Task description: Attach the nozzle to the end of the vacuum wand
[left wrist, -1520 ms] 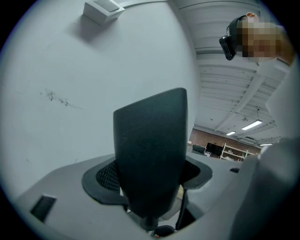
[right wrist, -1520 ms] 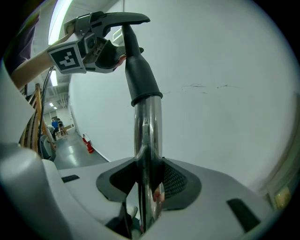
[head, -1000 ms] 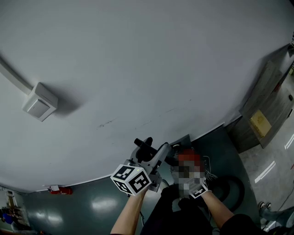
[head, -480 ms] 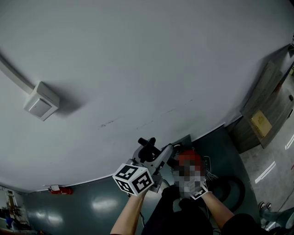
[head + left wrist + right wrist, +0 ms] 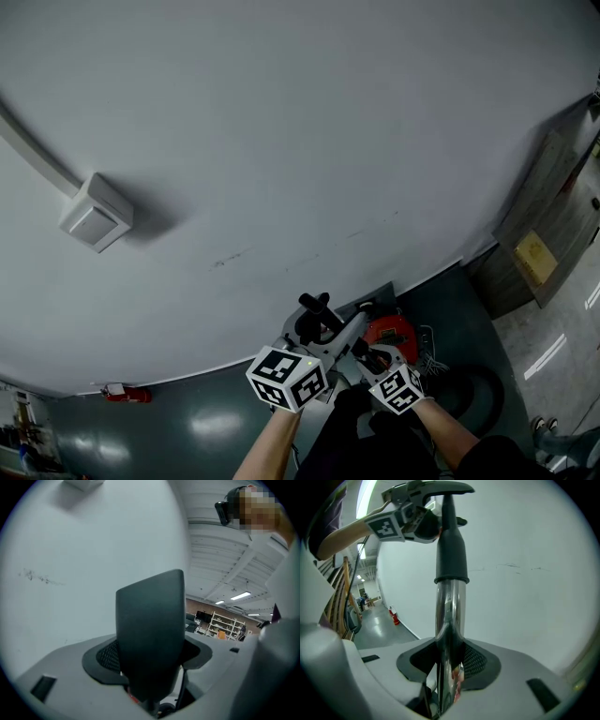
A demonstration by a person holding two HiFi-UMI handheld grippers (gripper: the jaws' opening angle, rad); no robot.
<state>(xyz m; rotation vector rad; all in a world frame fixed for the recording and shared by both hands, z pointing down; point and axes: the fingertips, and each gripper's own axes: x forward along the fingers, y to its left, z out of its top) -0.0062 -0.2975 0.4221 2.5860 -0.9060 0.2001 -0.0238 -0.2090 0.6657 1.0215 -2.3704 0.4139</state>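
In the left gripper view a flat black nozzle [image 5: 150, 634] stands between the jaws of my left gripper [image 5: 150, 667], which is shut on it. The right gripper view shows the chrome vacuum wand [image 5: 450, 616] rising from my right gripper [image 5: 450, 663], which is shut on it. The wand's black collar [image 5: 451, 555] runs up into the nozzle [image 5: 440, 489], where the left gripper [image 5: 410, 513] grips. From the head view, both grippers [image 5: 314, 339] [image 5: 370, 361] are low in the middle, close to a white wall, with the nozzle [image 5: 316, 305] uppermost.
A red vacuum canister [image 5: 389, 333] and a black hose [image 5: 473, 394] lie on the dark floor beneath my hands. On the wall sit a white junction box [image 5: 97, 213] and its conduit. Wooden panels [image 5: 534, 234] lean at the right. A red extinguisher [image 5: 127, 394] lies far left.
The left gripper has rolled a little with the nozzle in it. The whole head view has shifted slightly, and the right gripper's marker cube now shows plainly. Both grips are unchanged.
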